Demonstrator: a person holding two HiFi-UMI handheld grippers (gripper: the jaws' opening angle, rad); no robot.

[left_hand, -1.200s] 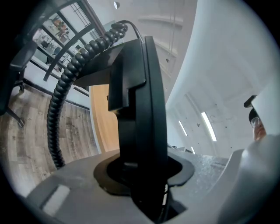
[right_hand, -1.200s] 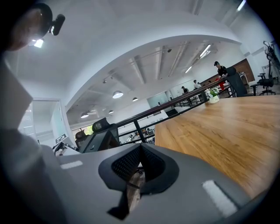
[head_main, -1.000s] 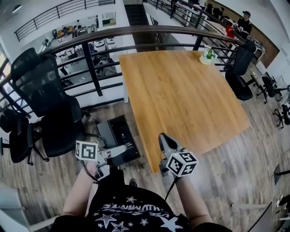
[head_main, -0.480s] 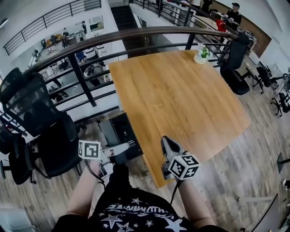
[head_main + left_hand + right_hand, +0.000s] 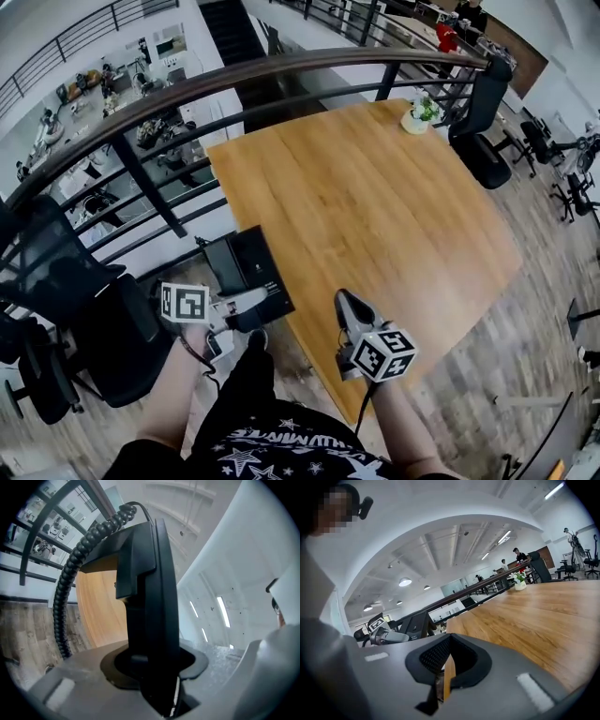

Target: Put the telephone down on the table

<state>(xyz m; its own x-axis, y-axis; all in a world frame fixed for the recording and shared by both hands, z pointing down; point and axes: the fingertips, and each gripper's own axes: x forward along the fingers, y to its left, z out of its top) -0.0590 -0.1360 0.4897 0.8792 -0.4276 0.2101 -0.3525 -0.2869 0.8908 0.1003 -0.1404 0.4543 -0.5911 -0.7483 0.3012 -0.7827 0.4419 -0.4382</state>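
A black telephone [image 5: 246, 272] with a coiled cord [image 5: 63, 606] is clamped in my left gripper [image 5: 249, 311], just off the wooden table's [image 5: 375, 206] near left edge, above the floor. In the left gripper view the telephone [image 5: 150, 597] stands upright between the jaws and fills the middle. My right gripper [image 5: 345, 302] hovers over the table's near corner, jaws together with nothing between them. The right gripper view looks low across the tabletop [image 5: 543, 616], with the left gripper [image 5: 382, 633] and the telephone [image 5: 415, 624] to the left.
A small potted plant [image 5: 419, 114] stands at the table's far right corner. A dark railing [image 5: 234, 80] runs along the far side. Black office chairs stand at the left [image 5: 84, 300] and far right [image 5: 483, 112]. Wooden floor surrounds the table.
Both grippers have moved forward toward the table. The telephone in the left gripper now sits closer to the table's left edge. The right gripper has come over the near corner.
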